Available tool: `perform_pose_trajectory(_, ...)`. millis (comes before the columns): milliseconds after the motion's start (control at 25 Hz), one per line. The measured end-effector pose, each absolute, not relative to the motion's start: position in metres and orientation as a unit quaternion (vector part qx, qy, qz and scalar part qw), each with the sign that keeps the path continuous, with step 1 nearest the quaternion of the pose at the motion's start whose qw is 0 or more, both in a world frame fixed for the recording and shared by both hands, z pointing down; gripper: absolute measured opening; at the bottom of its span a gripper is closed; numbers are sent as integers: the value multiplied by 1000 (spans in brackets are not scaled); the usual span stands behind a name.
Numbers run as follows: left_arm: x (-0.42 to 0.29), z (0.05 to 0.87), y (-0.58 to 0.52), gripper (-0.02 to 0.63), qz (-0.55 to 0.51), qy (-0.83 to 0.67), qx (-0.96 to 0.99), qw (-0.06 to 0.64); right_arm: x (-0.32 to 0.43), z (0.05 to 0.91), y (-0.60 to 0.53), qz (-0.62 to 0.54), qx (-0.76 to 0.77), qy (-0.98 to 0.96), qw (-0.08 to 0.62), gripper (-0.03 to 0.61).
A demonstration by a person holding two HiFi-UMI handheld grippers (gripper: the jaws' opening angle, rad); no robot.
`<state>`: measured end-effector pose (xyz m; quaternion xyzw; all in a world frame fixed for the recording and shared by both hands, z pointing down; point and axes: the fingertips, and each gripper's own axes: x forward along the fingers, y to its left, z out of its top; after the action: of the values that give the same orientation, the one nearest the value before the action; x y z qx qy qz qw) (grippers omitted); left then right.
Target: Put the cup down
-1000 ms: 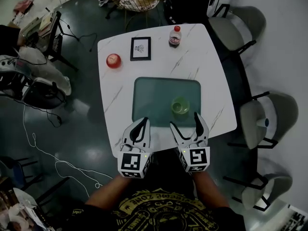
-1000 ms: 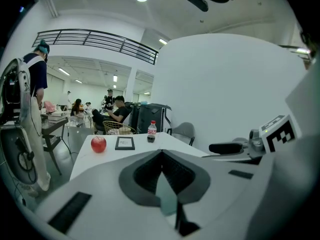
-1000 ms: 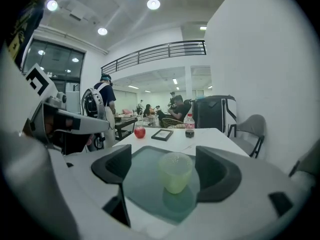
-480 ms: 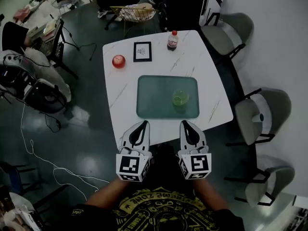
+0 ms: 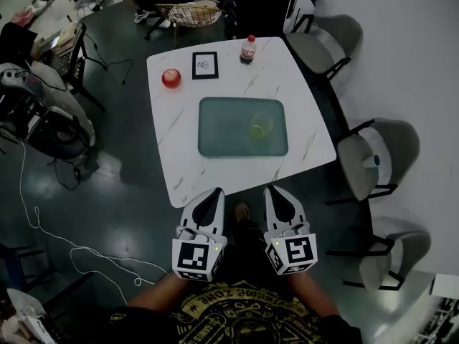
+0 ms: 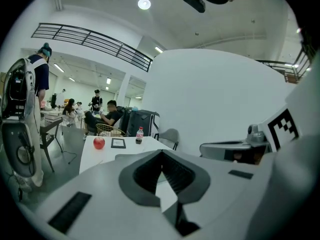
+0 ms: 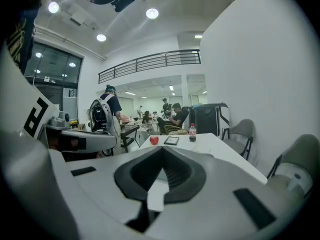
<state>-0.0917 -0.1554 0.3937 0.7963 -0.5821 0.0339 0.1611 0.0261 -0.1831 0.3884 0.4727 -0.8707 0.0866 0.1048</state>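
A translucent green cup (image 5: 261, 128) stands upright on the right part of the teal tray (image 5: 222, 124) on the white marbled table (image 5: 179, 156). Both grippers are held off the table's near edge, close to my body. My left gripper (image 5: 213, 195) has its jaws together with nothing between them. My right gripper (image 5: 274, 193) is shut and empty too, well short of the cup. In both gripper views the jaw tips meet and the table lies far ahead.
A red apple (image 5: 171, 77), a framed picture (image 5: 205, 64) and a small bottle (image 5: 247, 49) stand along the table's far side. Grey chairs (image 5: 373, 160) line the right wall. Cables and equipment (image 5: 43, 120) lie on the dark floor at the left. People sit at the back.
The right gripper's jaws have closed from wide open. Both grippers have drawn back from the table's edge toward my body, and the table sits farther away. The cup stays on the tray.
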Motion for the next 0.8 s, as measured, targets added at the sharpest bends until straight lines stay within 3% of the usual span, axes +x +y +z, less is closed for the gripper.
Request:
perform_pose_trajectory(480,-45,379,-112,9,31,-584,798,148,68,375,-137,74,456,-881,101,6)
perform_pose_trajectory(800,39,357,-70,9,11,-613,779,131,146,357,-102,43,429,-896,106,6)
